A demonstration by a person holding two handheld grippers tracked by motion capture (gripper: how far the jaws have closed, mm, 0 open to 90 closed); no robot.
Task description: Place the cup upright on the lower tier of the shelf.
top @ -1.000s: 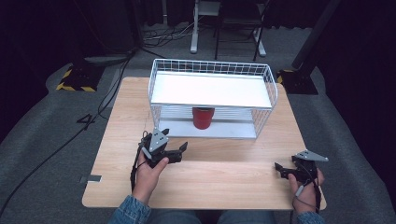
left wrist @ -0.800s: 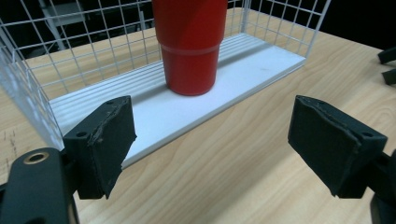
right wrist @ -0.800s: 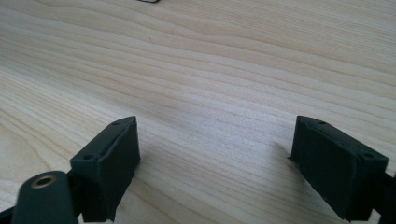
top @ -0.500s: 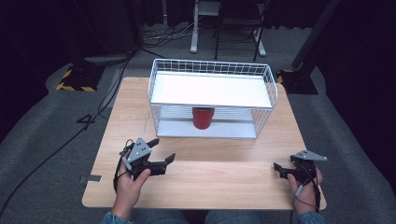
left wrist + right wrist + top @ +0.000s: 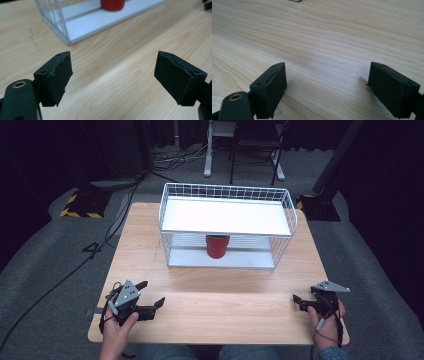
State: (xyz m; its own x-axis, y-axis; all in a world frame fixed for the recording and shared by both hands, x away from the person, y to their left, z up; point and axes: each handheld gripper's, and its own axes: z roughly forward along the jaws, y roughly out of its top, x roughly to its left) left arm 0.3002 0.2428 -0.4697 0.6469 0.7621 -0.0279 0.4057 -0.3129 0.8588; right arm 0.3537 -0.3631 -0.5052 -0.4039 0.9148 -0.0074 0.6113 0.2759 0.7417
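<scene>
A red cup [image 5: 217, 246] stands on the lower shelf of a white wire rack [image 5: 225, 216] at the back of the wooden table [image 5: 220, 290]. In the left gripper view the cup [image 5: 112, 4] sits at the top edge, inside the rack's corner [image 5: 62, 27]. My left gripper [image 5: 153, 292] rests near the front left of the table, held by a hand, with its jaws wide apart and nothing between them [image 5: 113, 66]. My right gripper [image 5: 302, 301] is near the front right corner, also open over bare wood [image 5: 327, 75]. Both are well short of the rack.
The rack's white top shelf covers the cup from above, and its front face is open. Cables [image 5: 75, 265] run over the grey floor at the left. A yellow and black striped base [image 5: 80, 205] and furniture legs [image 5: 240, 150] stand beyond the table.
My left gripper has drawn back from the rack toward the front left edge of the table, still open. The right gripper has stayed in place.
</scene>
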